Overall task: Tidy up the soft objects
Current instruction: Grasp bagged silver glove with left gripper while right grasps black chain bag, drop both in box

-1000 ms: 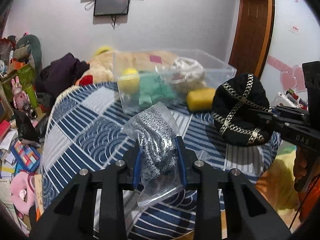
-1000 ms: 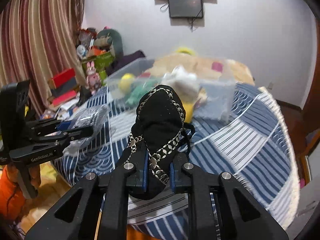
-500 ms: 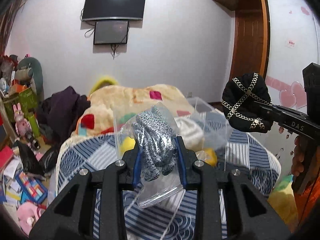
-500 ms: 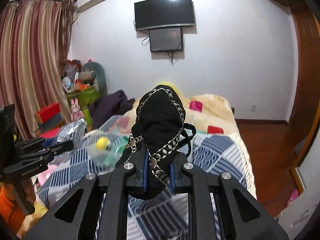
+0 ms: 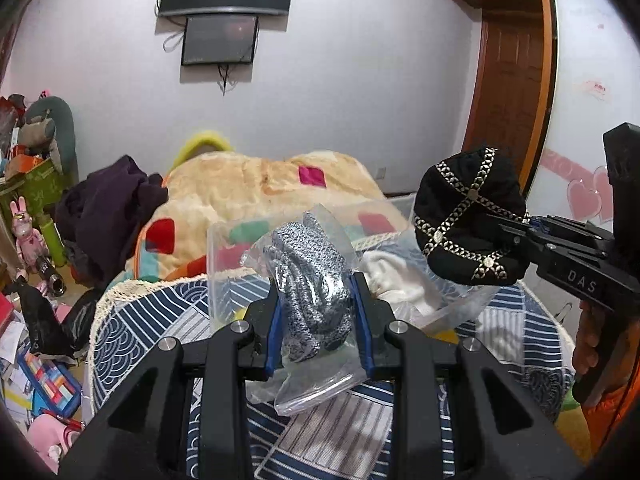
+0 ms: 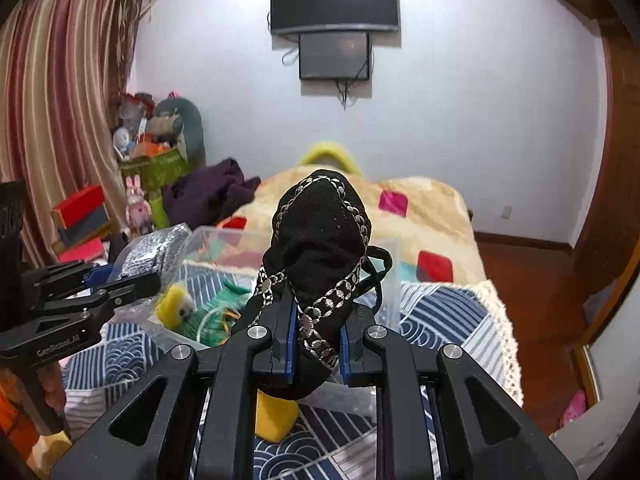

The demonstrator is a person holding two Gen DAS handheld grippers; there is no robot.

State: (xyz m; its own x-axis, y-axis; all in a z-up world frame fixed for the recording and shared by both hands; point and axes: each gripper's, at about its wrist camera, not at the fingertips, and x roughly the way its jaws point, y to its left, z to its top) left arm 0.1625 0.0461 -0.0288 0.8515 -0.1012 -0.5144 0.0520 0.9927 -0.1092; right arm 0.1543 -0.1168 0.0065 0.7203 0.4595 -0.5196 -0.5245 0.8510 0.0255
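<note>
My left gripper (image 5: 318, 320) is shut on a clear plastic bag of grey knit gloves (image 5: 310, 280) and holds it up above the near wall of a clear plastic bin (image 5: 218, 264). My right gripper (image 6: 318, 344) is shut on a black hat with silver chain trim (image 6: 320, 240), held above the same bin (image 6: 388, 280). The hat also shows in the left wrist view (image 5: 468, 216), right of the bag. The bag shows in the right wrist view (image 6: 154, 248) at the left. The bin holds a yellow plush (image 6: 176, 306), a green soft item (image 6: 216, 312) and a white cloth (image 5: 400, 284).
The bin stands on a blue-and-white patterned cover (image 5: 160, 320). A yellow sponge (image 6: 276, 416) lies beside the bin's near wall. A cream patchwork blanket (image 5: 248, 188) and dark clothes (image 5: 108, 208) lie behind. Toys and boxes (image 5: 32, 360) clutter the floor at left.
Both grippers have risen from near the cover to above the bin, carrying the bag and the hat, and now move closer over the bin.
</note>
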